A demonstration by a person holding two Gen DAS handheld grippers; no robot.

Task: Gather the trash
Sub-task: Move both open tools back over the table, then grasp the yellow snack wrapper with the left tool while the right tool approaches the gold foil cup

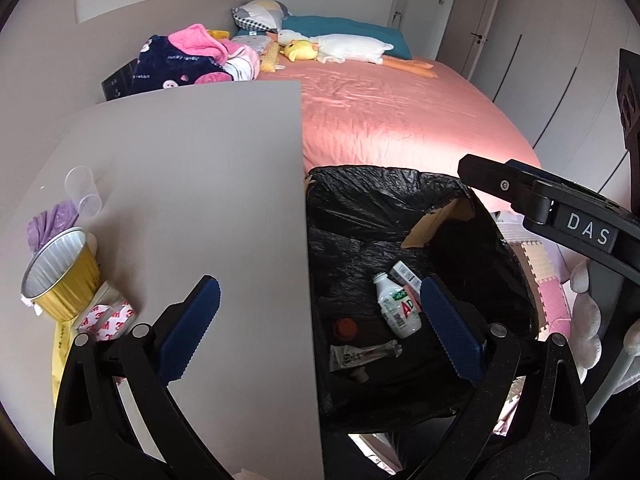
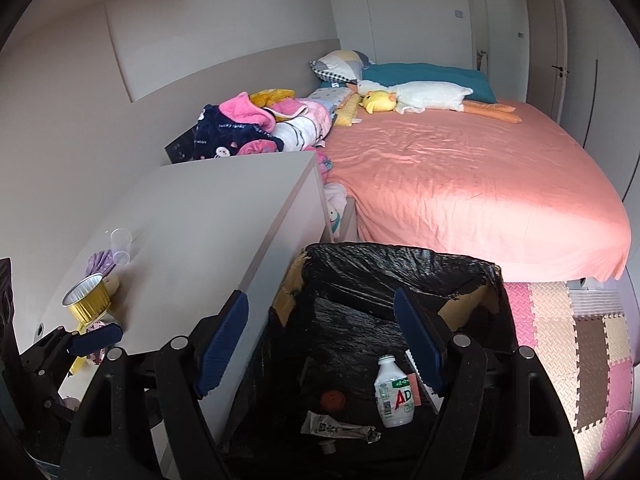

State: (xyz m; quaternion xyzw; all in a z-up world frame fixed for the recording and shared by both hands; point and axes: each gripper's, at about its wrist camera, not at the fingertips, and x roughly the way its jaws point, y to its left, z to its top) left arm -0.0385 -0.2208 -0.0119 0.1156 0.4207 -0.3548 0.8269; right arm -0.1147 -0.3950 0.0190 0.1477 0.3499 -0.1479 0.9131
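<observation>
With both my tongs, left gripper [image 1: 320, 328] and right gripper [image 2: 322, 340], spread empty above the bin [image 2: 400, 264] holding a bottle [image 2: 394, 396], I judge the foil cup [image 1: 60, 276] on the table [image 1: 200, 184] comes next.

pink bed [image 2: 460, 184], pale walls [image 2: 120, 60], foam mats [image 2: 568, 336]

**What my surfaces look like**

My bin liner [image 2: 360, 280] is crinkled glossy black plastic. The bottle [image 2: 394, 398] is smooth white plastic. The cup [image 1: 60, 276] is shiny gold foil. The tabletop [image 1: 180, 184] is matt grey, the bedsheet [image 2: 460, 184] satiny.
</observation>
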